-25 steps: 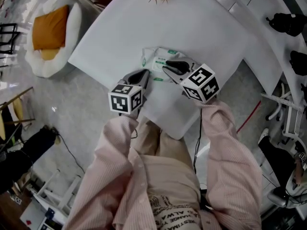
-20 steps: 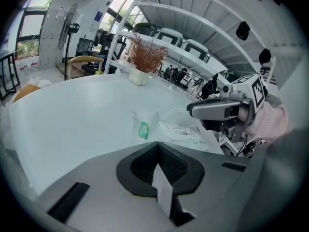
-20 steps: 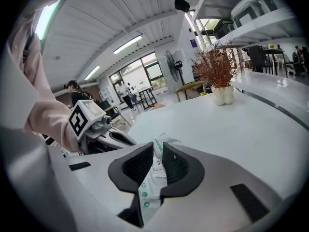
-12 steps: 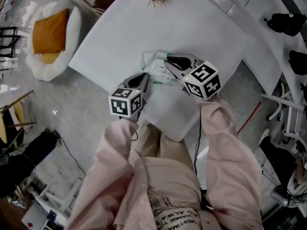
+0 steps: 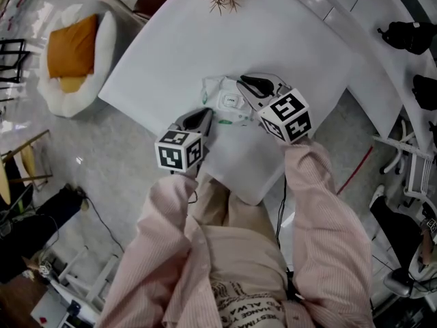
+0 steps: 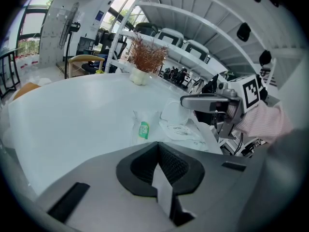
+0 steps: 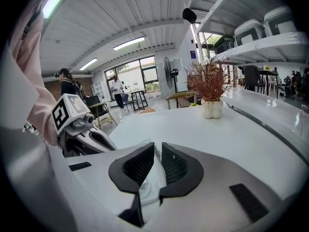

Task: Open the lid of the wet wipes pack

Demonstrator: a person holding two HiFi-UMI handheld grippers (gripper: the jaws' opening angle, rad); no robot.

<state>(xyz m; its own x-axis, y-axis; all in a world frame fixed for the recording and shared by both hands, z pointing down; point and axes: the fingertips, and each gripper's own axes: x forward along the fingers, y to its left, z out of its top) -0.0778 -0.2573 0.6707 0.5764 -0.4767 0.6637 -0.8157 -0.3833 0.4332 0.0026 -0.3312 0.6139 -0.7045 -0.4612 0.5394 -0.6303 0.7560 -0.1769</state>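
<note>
Right gripper view has the lid (image 7: 150, 180) sitting right between the jaws of the right gripper (image 7: 158, 149). They've just been closing and now pinch it, only a narrow gap left. So it's the flip-up step, I reckon. The wet wipes pack (image 5: 225, 108) lies on the table (image 5: 287, 39) just below that gripper's tips. The left gripper (image 5: 203, 118) is clamped fully together at the pack's near edge; can't tell if it's nipping the film. Next move probably needs a gentle swing up and back, with the pack pinned.

White table (image 5: 171, 53); dried plant (image 7: 211, 81) in white vase (image 7: 212, 109)
</note>
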